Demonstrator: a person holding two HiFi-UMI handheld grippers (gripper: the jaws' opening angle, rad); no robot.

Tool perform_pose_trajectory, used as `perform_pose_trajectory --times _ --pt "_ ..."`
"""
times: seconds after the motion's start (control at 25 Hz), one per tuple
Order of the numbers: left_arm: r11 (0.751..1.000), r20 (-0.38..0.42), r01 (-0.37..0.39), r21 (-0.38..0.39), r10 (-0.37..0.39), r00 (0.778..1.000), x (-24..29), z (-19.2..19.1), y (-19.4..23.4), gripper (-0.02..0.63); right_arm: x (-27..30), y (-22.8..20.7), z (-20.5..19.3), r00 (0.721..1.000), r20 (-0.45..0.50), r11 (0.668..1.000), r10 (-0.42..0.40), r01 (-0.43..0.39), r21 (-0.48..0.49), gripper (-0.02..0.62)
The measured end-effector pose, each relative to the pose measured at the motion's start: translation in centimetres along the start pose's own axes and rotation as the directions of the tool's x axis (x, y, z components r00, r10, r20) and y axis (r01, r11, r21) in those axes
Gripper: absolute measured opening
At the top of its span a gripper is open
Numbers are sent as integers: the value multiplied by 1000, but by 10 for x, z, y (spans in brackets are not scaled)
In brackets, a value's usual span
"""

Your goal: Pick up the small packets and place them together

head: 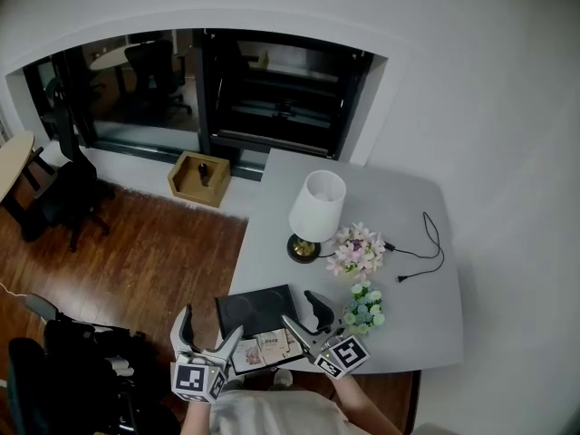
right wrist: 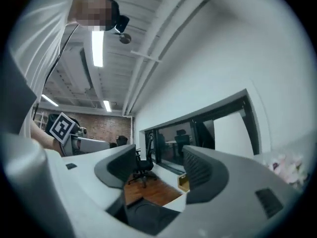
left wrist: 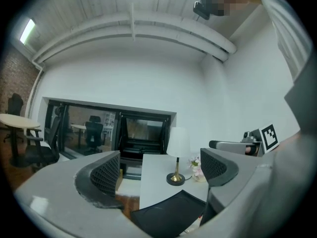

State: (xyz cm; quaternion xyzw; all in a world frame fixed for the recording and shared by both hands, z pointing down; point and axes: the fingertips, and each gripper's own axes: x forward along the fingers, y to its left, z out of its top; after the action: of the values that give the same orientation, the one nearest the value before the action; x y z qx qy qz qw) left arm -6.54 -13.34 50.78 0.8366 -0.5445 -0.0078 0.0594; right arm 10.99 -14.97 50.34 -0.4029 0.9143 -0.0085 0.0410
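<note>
The grey table [head: 408, 324] is fairly bare. A table lamp [head: 316, 208] with a white shade stands toward its far left, with the pink and white flowers [head: 356, 250] just right of it and the blue and green flowers [head: 364, 306] nearer in. A black cable [head: 424, 250] trails loose across the right side. A black pad [head: 256, 309] lies flat at the near left. The small packets [head: 269, 347] lie close together just on the near side of it, right at the table's near edge. Nothing stands over them except the two grippers. The right half of the tabletop is open, while the left edge drops to the wood floor [head: 154, 261]. There a wooden box [head: 199, 178] sits by the dark window [head: 272, 89] and an office chair [head: 68, 188] stands further left. The left gripper [head: 210, 329] is held up off the table's near left corner, beside the packets, pointing level toward the lamp. Its jaws are released and wide apart, with only the pad and the lamp showing between them. The right gripper [head: 297, 308] is raised over the pad's near right corner, just beyond the packets. It points level and is angled left toward the window, and it is also released, jaws apart and gripping nothing. The two marker cubes sit close to the person's body, one on each side of the packets.
</note>
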Motion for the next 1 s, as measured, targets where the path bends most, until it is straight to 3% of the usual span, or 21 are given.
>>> perform_pose_trajectory --times 0.08,0.12,0.32,0.44,0.56,0.64,0.76,1.0 --pt "1000 28 5 -13 -5 1000 0 6 1 498 3 -2 6 1000 10 999 -25 26 -36 334" --pt "1000 36 5 -14 -4 999 0 8 3 499 4 -3 8 999 11 999 -34 35 -39 394" --pt "998 27 -11 -59 12 1000 -1 5 14 500 7 -1 8 999 2 999 -38 38 -36 394" --pt "998 29 -33 -52 35 999 -2 4 22 500 11 4 0 1000 -10 998 23 -23 66 393" --pt "1000 38 -29 -6 29 999 -1 7 21 499 16 13 -28 987 -111 980 113 -93 175 374" --pt "1000 40 -18 -9 19 999 0 8 20 499 17 23 -55 959 -224 968 176 -126 219 361" --pt "999 27 -12 -31 12 1000 2 2 21 499 14 39 -103 890 -369 932 267 -142 333 359" --pt "998 6 -13 -54 13 1000 -1 -6 26 497 -4 77 -194 703 -574 875 420 -146 461 354"
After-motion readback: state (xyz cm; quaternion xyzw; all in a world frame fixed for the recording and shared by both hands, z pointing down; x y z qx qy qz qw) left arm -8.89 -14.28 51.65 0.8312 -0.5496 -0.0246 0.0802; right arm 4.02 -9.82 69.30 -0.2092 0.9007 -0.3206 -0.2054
